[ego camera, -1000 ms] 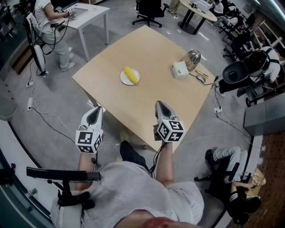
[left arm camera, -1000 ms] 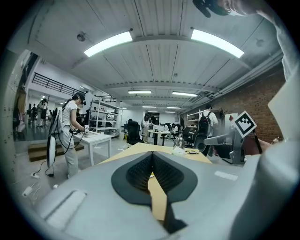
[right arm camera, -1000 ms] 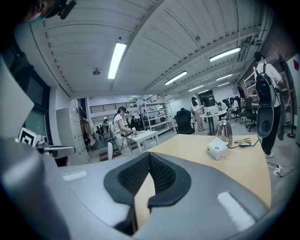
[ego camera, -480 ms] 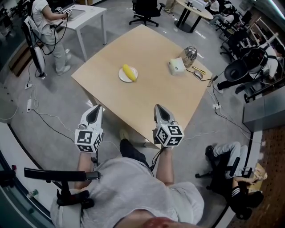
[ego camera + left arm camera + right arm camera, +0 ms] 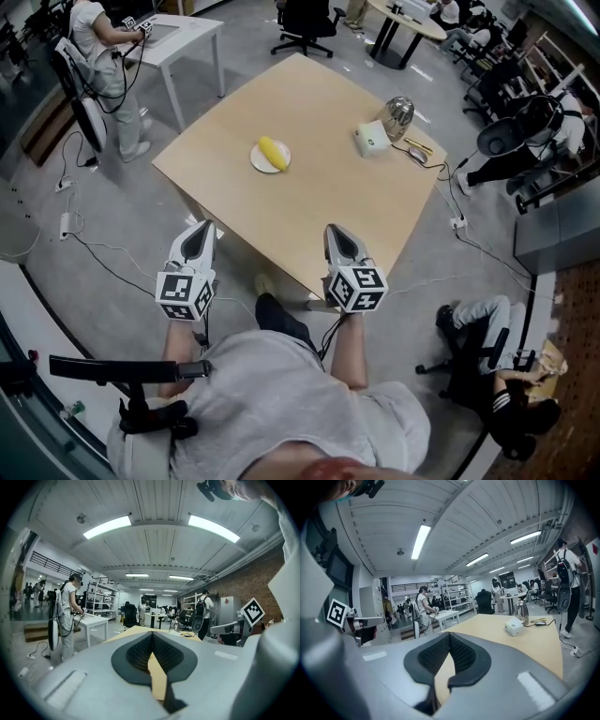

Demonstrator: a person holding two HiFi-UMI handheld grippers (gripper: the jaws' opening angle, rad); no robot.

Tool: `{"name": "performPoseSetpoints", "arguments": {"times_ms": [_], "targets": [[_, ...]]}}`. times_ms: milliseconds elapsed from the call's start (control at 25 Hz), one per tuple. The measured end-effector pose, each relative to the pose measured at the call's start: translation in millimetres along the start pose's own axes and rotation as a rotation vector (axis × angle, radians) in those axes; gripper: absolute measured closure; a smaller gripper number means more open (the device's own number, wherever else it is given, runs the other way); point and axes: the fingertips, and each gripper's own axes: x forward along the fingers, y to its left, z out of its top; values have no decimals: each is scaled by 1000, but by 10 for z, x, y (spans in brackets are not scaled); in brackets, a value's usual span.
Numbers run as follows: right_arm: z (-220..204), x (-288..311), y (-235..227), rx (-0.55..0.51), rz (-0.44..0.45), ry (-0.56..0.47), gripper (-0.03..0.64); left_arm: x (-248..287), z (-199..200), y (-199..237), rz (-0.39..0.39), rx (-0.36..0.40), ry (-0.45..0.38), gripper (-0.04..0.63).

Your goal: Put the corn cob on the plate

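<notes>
A yellow corn cob (image 5: pixel 273 153) lies on a small white plate (image 5: pixel 259 163) near the middle of the wooden table (image 5: pixel 309 197). Both grippers hang at the table's near edge, well short of the plate. My left gripper (image 5: pixel 202 229) is beyond the table's left corner, over the floor, with its jaws shut and nothing in them (image 5: pixel 152 634). My right gripper (image 5: pixel 337 231) is over the near edge, shut and empty (image 5: pixel 449 634). Neither gripper view shows the corn.
A white box (image 5: pixel 372 141) and a shiny metal kettle (image 5: pixel 398 116) stand at the table's far right, also seen as box (image 5: pixel 514 627) and kettle (image 5: pixel 520 610). A person (image 5: pixel 98 42) stands at a white desk (image 5: pixel 178 33) far left. Office chairs and floor cables surround the table.
My right gripper has slid slightly back toward my body. The left gripper holds its place. The corn stays on the plate.
</notes>
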Motion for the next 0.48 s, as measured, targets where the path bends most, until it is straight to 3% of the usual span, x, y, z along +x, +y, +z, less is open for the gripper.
{"name": "performPoseSetpoints", "arguments": {"times_ms": [280,480], "targets": [[50,-130,107,-3,9,-9,611,-138,59,-73,-3,8,3,575],[-25,50,11,-3,4,-3,611,40,-42,24,-3,4,1,575]]}}
